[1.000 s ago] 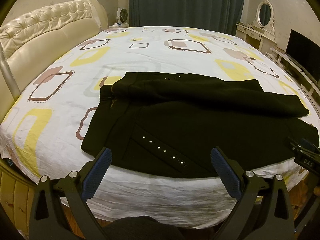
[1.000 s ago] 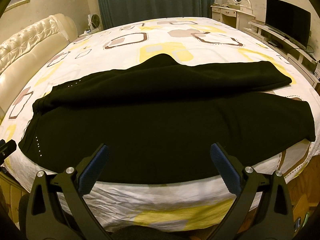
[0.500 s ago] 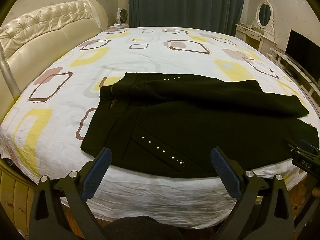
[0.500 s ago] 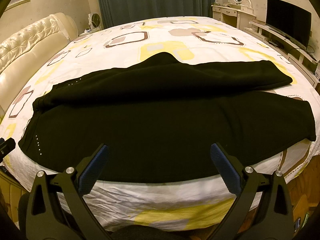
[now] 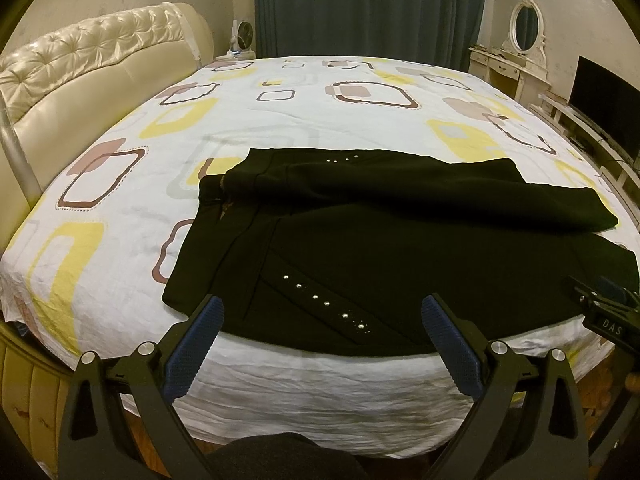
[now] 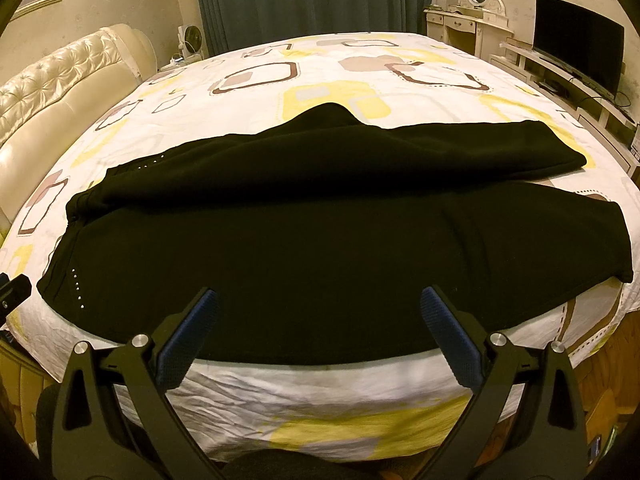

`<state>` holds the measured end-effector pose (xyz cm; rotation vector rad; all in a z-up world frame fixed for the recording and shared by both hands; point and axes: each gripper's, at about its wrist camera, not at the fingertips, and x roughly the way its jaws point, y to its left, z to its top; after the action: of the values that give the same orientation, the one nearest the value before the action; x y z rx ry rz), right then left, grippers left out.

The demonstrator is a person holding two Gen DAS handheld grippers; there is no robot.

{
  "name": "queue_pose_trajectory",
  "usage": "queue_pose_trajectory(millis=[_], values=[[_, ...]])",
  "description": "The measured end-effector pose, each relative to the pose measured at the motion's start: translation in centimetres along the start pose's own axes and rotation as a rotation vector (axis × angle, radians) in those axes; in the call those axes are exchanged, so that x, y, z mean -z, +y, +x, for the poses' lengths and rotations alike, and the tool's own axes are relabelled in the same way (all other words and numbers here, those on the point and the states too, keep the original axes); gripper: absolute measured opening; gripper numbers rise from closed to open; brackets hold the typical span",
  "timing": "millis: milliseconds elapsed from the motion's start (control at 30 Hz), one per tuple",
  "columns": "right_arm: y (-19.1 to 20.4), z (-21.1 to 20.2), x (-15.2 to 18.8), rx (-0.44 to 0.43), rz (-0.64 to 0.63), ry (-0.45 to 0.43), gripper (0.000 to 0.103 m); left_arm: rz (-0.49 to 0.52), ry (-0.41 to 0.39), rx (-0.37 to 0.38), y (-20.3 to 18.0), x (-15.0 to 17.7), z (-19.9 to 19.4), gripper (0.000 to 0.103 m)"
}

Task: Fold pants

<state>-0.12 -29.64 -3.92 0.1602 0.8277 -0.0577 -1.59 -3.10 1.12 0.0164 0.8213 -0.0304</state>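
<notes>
Left wrist view: pants (image 5: pixel 400 248) spread on bed (image 5: pixel 120 200), legs at 3 o'clock, unfolded; left gripper (image 5: pixel 320 316) and right gripper (image 6: pixel 318 308) agape, empty.

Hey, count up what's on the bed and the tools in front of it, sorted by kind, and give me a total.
Black pants: 1
Open tools, left tool and right tool: 2
Total: 3
</notes>
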Motion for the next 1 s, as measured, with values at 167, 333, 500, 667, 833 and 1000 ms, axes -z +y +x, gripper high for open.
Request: queue_pose_trajectory(millis=[167,333,500,667,833,1000], values=[[0.10,0.05,0.07,0.000,-0.001,0.000,0.101,0.000,0.000,-0.001,0.02,0.05,0.02,0.099],[0.06,0.03,-0.01,0.000,0.000,0.000,0.101,-0.001,0.000,0.000,-0.02,0.09,-0.02,0.099],[0.17,0.06,0.11,-0.001,0.000,0.002,0.101,0.000,0.000,0.000,-0.06,0.13,-0.03,0.099],[0.37,0.22,0.19,-0.003,-0.005,0.005,0.101,0.001,0.003,0.003,-0.27,0.20,-0.03,0.099],[0.42,0.33,0.22,-0.007,-0.005,0.007,0.101,0.002,0.004,0.007,-0.40,0.22,-0.08,0.099],[0.37,0.29,0.19,-0.016,-0.009,0.013,0.101,0.010,0.012,0.023,-0.49,0.27,0.14,0.099]])
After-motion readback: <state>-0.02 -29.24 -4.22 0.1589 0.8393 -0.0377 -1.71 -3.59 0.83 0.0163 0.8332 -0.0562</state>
